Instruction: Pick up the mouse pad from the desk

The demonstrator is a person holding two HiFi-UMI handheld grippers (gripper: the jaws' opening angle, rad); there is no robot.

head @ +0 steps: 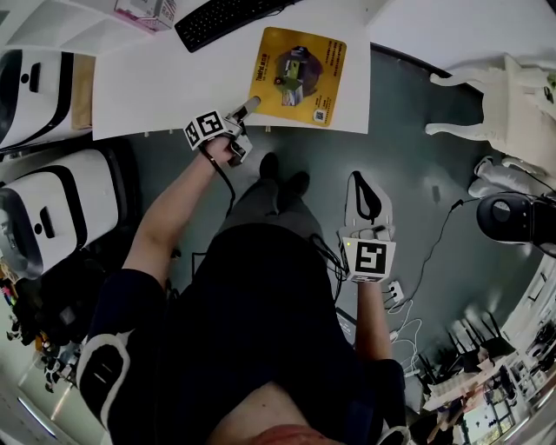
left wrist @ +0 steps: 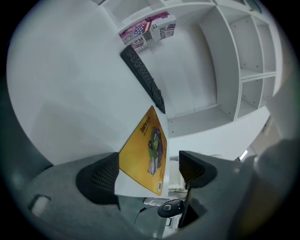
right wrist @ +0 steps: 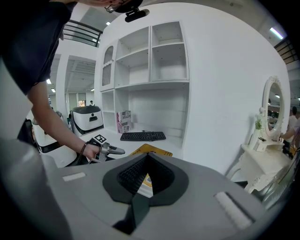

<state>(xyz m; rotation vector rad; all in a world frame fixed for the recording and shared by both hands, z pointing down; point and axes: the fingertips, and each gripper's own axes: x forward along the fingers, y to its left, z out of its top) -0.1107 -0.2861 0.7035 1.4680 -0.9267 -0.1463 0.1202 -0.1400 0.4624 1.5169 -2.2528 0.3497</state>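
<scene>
A yellow mouse pad (head: pixel 298 76) with a printed picture lies on the white desk (head: pixel 156 87), close to its front edge. My left gripper (head: pixel 250 106) reaches in at the pad's near left corner. In the left gripper view its jaws stand open (left wrist: pixel 147 171), with the desk's edge and the pad (left wrist: pixel 145 154) between them; the pads do not press on it. My right gripper (head: pixel 360 187) hangs low over the floor, well short of the desk. Its jaws meet, shut (right wrist: pixel 146 159) on nothing. Beyond them I see the pad (right wrist: pixel 152 150) and the left gripper (right wrist: pixel 115 151).
A black keyboard (head: pixel 228 17) lies behind the pad, with a printed box (head: pixel 143 10) to its left. White machines (head: pixel 52 217) stand at the left, a white dressing table (head: pixel 504 104) and a black device (head: pixel 512 217) at the right. Cables (head: pixel 434 252) trail on the floor.
</scene>
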